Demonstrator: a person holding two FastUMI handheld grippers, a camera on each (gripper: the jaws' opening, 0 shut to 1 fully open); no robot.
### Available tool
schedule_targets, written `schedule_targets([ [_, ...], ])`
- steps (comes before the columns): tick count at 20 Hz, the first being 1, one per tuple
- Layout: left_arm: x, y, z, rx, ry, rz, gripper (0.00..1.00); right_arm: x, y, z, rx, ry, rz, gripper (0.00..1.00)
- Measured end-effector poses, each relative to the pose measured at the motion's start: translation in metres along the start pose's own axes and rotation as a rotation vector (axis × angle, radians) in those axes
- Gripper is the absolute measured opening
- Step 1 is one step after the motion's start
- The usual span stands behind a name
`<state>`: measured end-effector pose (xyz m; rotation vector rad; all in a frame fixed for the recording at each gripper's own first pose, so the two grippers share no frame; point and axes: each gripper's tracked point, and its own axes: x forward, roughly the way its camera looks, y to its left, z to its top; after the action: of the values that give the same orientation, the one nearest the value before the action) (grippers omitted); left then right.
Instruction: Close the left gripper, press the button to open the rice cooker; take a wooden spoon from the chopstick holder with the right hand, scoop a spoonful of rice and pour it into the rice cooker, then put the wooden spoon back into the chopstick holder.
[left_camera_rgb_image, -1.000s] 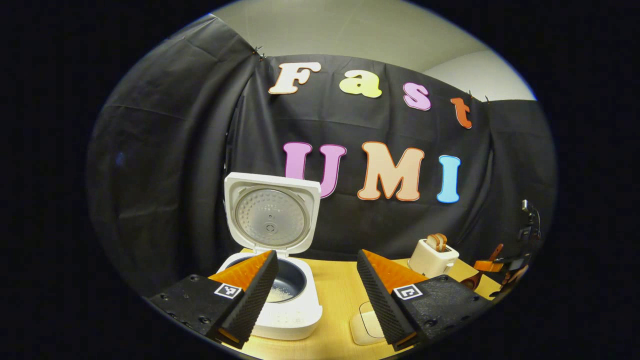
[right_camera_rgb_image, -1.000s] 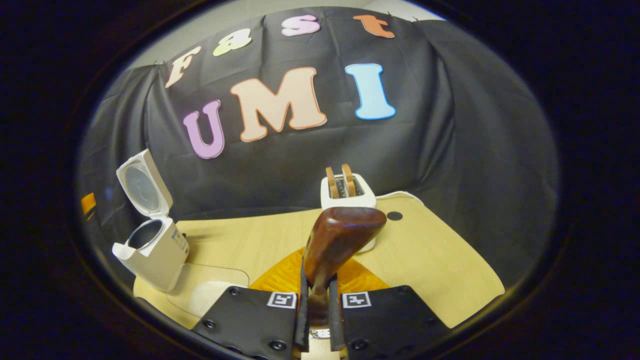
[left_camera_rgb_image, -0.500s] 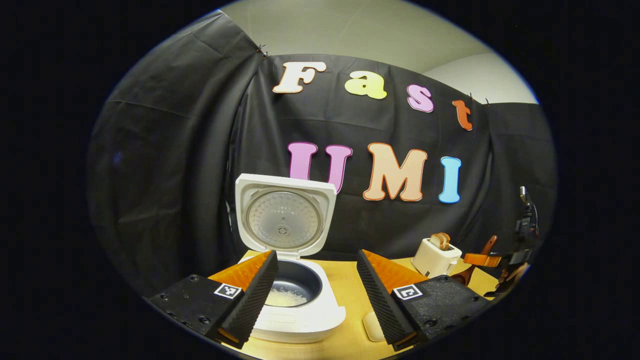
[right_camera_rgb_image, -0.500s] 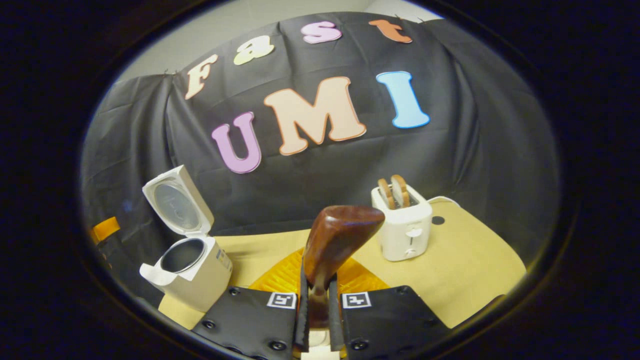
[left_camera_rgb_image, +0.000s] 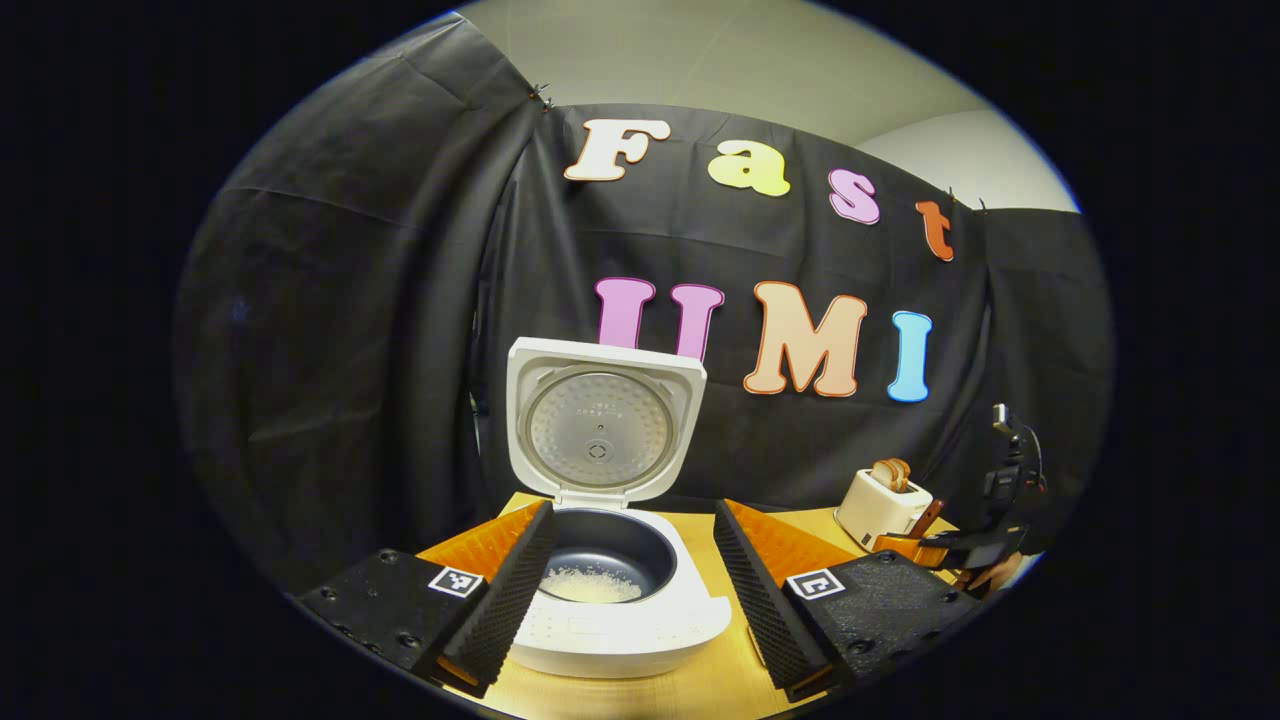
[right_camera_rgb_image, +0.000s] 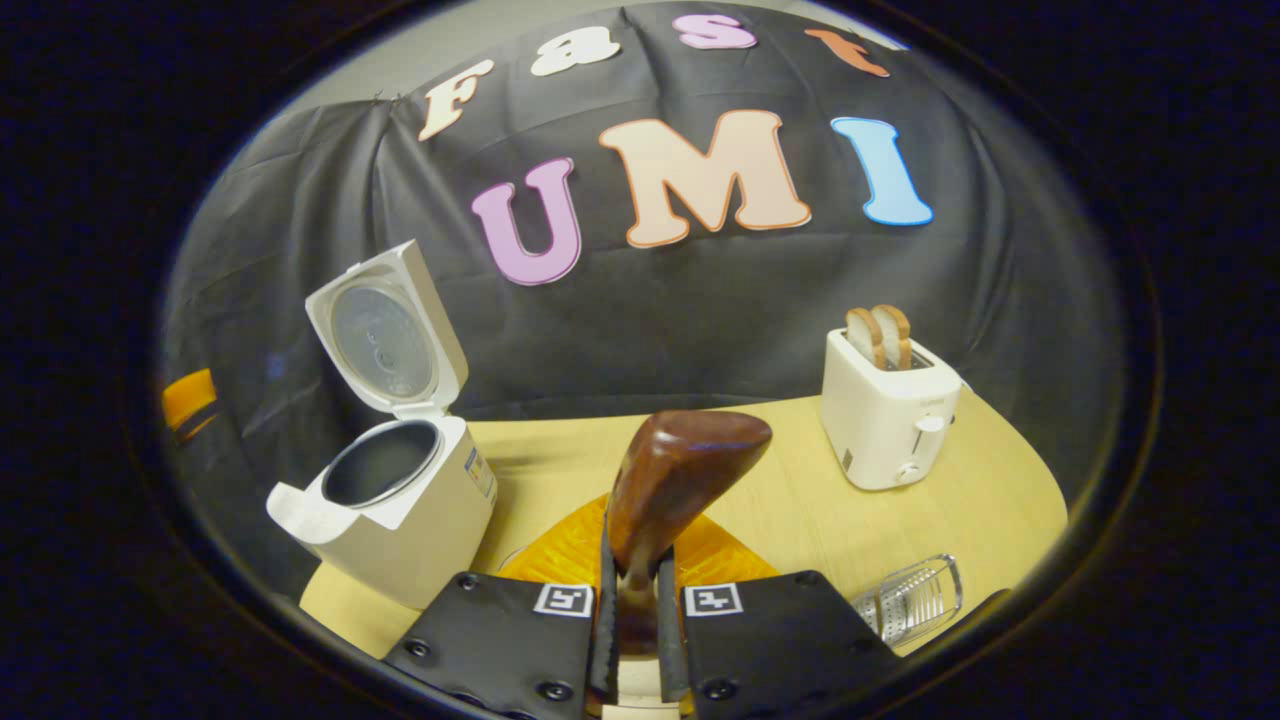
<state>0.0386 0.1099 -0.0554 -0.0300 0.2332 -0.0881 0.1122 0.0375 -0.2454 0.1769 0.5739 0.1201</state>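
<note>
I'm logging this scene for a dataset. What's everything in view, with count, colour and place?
rice cooker: 1, white, lid up, table's left end
rice: small white heap, inside the cooker's dark pot
toaster: 1, white, far right of table
bread: 2 brown slices, in the toaster's slots
metal rack: 1, silver, table's near right edge
table: 1, light wood
wooden spoon: 1, dark brown, in the right gripper
left gripper: black and orange, open, before the cooker
right gripper: black and orange, shut on the spoon
</note>
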Motion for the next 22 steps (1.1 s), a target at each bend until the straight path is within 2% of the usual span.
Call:
schedule_targets([
  [8,-0.013,0.034,-0.002,-0.009,-0.003,0.025,0.94,0.031,0.021,-0.037,-0.111,0.028,-0.065,0.19],
  [11,-0.014,0.041,0.0,-0.022,-0.013,0.026,0.94,0.033,0.042,-0.049,-0.116,0.043,-0.053,0.2],
  [13,-0.015,0.046,-0.002,-0.028,-0.014,0.023,0.94,0.033,0.062,-0.056,-0.099,0.051,-0.012,0.19],
  [15,-0.014,0.049,-0.003,-0.032,-0.012,0.02,0.94,0.033,0.077,-0.062,-0.038,0.073,0.033,0.2],
  [16,-0.014,0.049,-0.002,-0.034,-0.012,0.016,0.9,0.033,0.079,-0.063,0.006,0.083,0.039,0.2],
  [17,-0.014,0.049,-0.002,-0.035,-0.012,0.012,0.9,0.033,0.077,-0.063,0.059,0.096,0.038,0.17],
  [19,-0.015,0.049,0.0,-0.032,-0.018,0.004,0.9,0.033,0.062,-0.065,0.193,0.132,0.034,0.18],
  [20,-0.014,0.048,0.002,-0.031,-0.023,0.001,0.94,0.034,0.053,-0.069,0.268,0.151,0.025,0.19],
  [21,-0.014,0.049,0.002,-0.028,-0.026,-0.001,0.9,0.034,0.042,-0.071,0.348,0.168,0.017,0.18],
  [22,-0.014,0.048,0.003,-0.028,-0.029,-0.003,0.94,0.033,0.035,-0.075,0.433,0.185,0.014,0.17],
])
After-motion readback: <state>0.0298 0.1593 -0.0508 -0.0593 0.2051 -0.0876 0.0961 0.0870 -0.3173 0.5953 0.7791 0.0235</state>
